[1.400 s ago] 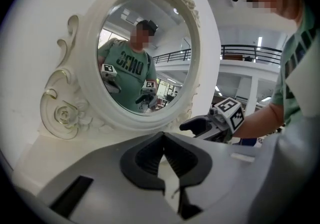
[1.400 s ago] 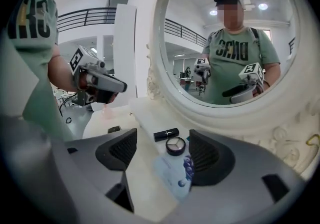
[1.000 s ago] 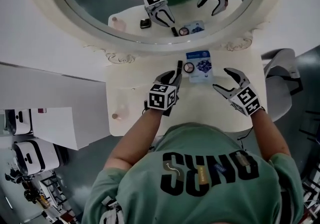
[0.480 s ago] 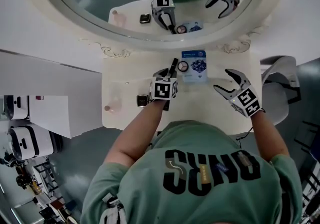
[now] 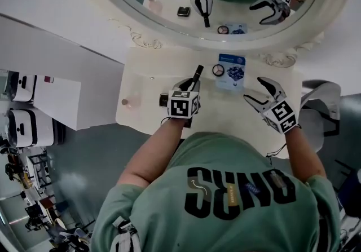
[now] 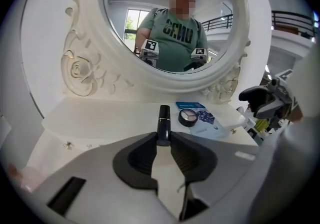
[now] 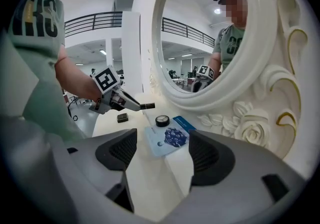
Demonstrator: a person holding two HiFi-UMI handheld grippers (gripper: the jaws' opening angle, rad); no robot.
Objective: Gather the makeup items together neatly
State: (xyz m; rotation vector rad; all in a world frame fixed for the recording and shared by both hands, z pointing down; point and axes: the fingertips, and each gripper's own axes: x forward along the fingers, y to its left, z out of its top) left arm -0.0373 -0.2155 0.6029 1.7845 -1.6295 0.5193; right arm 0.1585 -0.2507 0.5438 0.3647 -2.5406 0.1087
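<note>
A black tube [image 5: 197,70] with a thin gold band sticks out forward from my left gripper [image 5: 190,82]. The jaws are closing and their pads press on the tube's near end [image 6: 163,123]. Just right of it a round compact [image 5: 218,70] lies beside a blue sachet [image 5: 233,71] on the white vanity table [image 5: 225,115]. My right gripper [image 5: 258,90] hovers open near the sachet [image 7: 167,139] with nothing between its fingers. A small dark square case [image 5: 163,100] lies left of my left gripper.
A large oval mirror with an ornate white frame [image 5: 141,39] rises along the table's back edge. A small pale pink item [image 5: 131,101] sits near the table's left edge. A chair [image 5: 316,115] stands at the right.
My left gripper has come onto the black tube and closed around its near end. The right gripper has hardly moved. The head view has shifted.
</note>
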